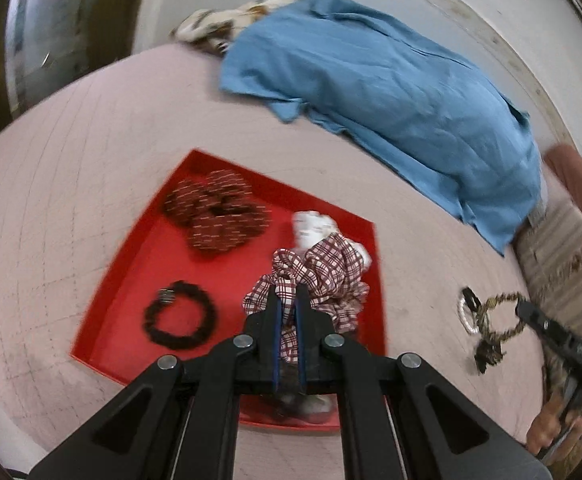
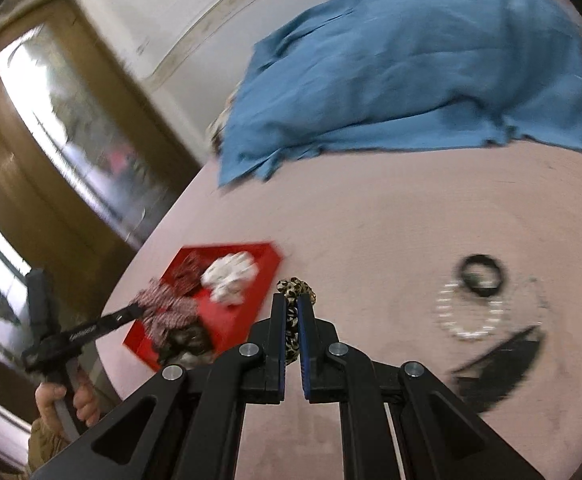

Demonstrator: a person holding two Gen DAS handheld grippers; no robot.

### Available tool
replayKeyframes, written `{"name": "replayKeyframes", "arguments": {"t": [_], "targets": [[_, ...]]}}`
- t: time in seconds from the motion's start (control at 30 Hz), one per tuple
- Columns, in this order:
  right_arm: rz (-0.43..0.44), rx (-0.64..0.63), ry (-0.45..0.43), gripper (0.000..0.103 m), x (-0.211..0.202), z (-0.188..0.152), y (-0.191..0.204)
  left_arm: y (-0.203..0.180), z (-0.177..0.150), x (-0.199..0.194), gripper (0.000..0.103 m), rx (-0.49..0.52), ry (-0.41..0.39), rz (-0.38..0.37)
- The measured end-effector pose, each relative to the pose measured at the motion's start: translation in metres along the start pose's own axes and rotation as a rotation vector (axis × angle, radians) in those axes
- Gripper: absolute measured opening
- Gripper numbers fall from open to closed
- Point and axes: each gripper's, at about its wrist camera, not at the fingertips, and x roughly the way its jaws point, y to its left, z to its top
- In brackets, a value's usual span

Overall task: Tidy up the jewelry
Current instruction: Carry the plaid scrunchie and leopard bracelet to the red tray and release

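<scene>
Two scrunchies in hand: my left gripper (image 1: 287, 300) is clamped on the plaid scrunchie (image 1: 323, 276) over the red tray (image 1: 131, 264), my right gripper (image 2: 291, 312) pinches the leopard scrunchie (image 2: 297, 290) (blurry) above the pink bed (image 2: 371, 220), near the pearl bracelet (image 2: 471, 320).

Soft, even daylight, no harsh glare. Heavy fisheye bend + dark vignette at frame corners. Motion blur throughout, worst in right wrist view: bead ring (image 2: 471, 312) smeared. Fingers (image 1: 273, 320) stay sharp.
</scene>
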Motion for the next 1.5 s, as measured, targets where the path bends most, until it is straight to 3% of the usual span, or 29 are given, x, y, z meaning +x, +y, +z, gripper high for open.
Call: {"name": "replayKeyframes", "arguments": {"t": [0.27, 0.5, 0.67, 0.8, 0.9, 0.97, 1.07, 1.13, 1.2, 1.3, 1.4, 1.47, 1.5], "targets": [[0.038, -0.121, 0.091, 0.007, 0.054, -0.006, 0.075, 0.043, 0.005, 0.007, 0.006, -0.116, -0.012, -0.025], [0.061, -0.164, 0.135, 0.007, 0.097, -0.004, 0.111, 0.053, 0.019, -0.001, 0.006, -0.179, -0.086, -0.089], [0.024, -0.195, 0.201, 0.007, 0.13, -0.019, 0.12, 0.061, 0.024, 0.019, 0.006, -0.201, -0.042, 0.008], [-0.062, -0.263, 0.235, 0.007, 0.149, -0.032, 0.12, 0.061, 0.021, 0.033, 0.006, -0.173, 0.002, 0.088], [-0.087, -0.27, 0.252, 0.009, 0.155, -0.035, 0.116, 0.061, 0.02, 0.037, 0.007, -0.16, 0.013, 0.113], [-0.097, -0.272, 0.251, 0.009, 0.156, -0.036, 0.115, 0.061, 0.02, 0.035, 0.015, -0.16, 0.004, 0.115], [-0.104, -0.279, 0.248, 0.014, 0.156, -0.036, 0.117, 0.061, 0.018, 0.028, 0.037, -0.164, -0.027, 0.107], [-0.102, -0.28, 0.239, 0.037, 0.153, -0.036, 0.118, 0.059, 0.017, 0.02, 0.041, -0.158, -0.058, 0.089], [-0.102, -0.289, 0.204, 0.052, 0.144, -0.035, 0.121, 0.056, 0.016, 0.013, 0.049, -0.151, -0.079, 0.07], [-0.114, -0.33, 0.156, 0.053, 0.132, -0.033, 0.132, 0.051, 0.015, 0.002, 0.055, -0.129, -0.122, 0.063], [-0.12, -0.378, 0.122, 0.053, 0.129, -0.034, 0.146, 0.044, 0.012, -0.015, 0.063, -0.089, -0.199, 0.11], [-0.104, -0.403, 0.137, 0.053, 0.135, -0.036, 0.155, 0.042, 0.012, -0.022, 0.065, -0.074, -0.24, 0.145], [-0.086, -0.407, 0.158, 0.047, 0.141, -0.038, 0.16, 0.041, 0.012, -0.025, 0.065, -0.069, -0.257, 0.162]]}}
